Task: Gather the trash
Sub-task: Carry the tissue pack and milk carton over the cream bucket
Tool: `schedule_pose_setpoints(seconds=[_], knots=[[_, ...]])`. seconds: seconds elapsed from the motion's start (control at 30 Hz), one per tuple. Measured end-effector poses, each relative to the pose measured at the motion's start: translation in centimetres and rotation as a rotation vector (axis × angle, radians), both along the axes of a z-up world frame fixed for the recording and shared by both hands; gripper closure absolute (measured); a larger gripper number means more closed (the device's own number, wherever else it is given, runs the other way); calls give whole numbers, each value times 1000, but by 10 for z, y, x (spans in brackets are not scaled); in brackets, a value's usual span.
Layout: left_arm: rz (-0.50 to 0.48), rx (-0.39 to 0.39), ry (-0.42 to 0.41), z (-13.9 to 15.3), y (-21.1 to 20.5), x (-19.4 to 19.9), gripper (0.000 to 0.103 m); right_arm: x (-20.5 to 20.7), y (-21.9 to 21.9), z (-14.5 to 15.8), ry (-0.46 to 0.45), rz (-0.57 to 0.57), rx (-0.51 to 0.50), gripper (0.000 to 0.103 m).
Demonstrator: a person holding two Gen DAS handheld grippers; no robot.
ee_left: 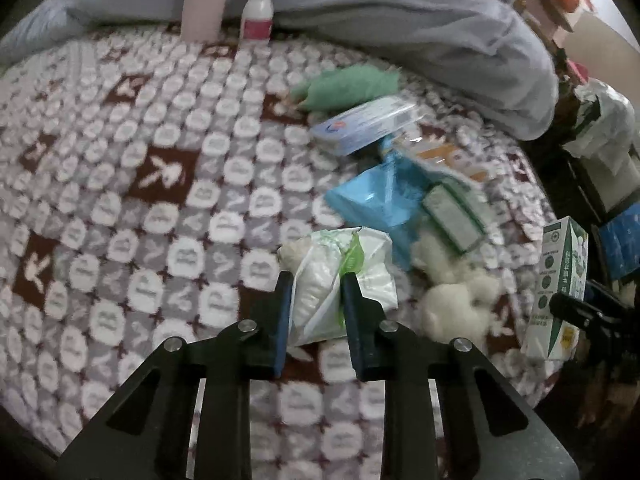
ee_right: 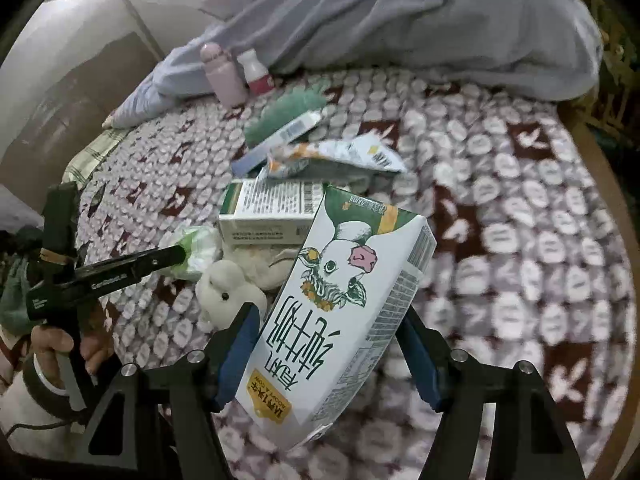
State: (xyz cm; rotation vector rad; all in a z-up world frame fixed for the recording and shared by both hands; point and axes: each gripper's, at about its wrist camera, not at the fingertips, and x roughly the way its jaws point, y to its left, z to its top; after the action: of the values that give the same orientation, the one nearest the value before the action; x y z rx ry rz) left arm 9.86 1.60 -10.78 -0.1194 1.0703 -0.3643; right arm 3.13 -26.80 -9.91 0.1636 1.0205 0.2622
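So the milk carton (ee_right: 344, 308) is sitting tilted between the right gripper (ee_right: 328, 320) fingers, which are clamping its sides and holding it above the patterned blanket (ee_right: 520, 220). Meanwhile the left gripper (ee_left: 316, 292) is pinching a crumpled white-and-green wrapper (ee_left: 340, 276) lying on the same blanket. Just beside it a white plush toy (ee_left: 452, 300), a blue packet (ee_left: 376, 200) and a long box (ee_left: 368, 124) are lying in a loose pile. Two bottles (ee_left: 204, 0) are standing by the grey duvet (ee_left: 400, 12).

Left gripper (ee_left: 316, 280) pinches a white plastic bag (ee_left: 340, 276) on the patterned blanket (ee_left: 140, 200); milk carton (ee_left: 560, 288) stands at three o'clock
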Motion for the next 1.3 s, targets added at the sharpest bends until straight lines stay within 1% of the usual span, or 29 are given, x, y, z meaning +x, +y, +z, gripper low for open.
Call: schedule_pose_setpoints(seconds=[0.1, 0.23, 0.3, 0.4, 0.53, 0.73, 0.93, 1.17, 1.3], knots=[[2, -9, -42, 24, -5, -8, 82, -11, -12, 12, -33, -13, 0, 36], [-26, -26, -92, 55, -21, -17, 82, -26, -36, 24, -61, -48, -1, 36], [-58, -24, -118, 68, -37, -23, 82, -31, -49, 27, -66, -71, 0, 36], [-107, -17, -138, 78, -65, -33, 82, -40, -70, 27, -67, -110, -1, 36], [-177, -6, -153, 81, -111, -45, 81, -55, -95, 27, -66, -154, -20, 36], [-261, -10, -141, 77, -173, -55, 82, -72, -125, 29, -72, -204, -38, 36], [-334, -23, -126, 73, -225, -65, 82, -91, -165, 29, -71, -279, -53, 36], [-417, -17, -126, 70, -288, -78, 82, -116, -213, 28, -64, -369, -72, 36], [-450, -15, -125, 69, -316, -86, 81, -129, -236, 27, -58, -418, -86, 36]])
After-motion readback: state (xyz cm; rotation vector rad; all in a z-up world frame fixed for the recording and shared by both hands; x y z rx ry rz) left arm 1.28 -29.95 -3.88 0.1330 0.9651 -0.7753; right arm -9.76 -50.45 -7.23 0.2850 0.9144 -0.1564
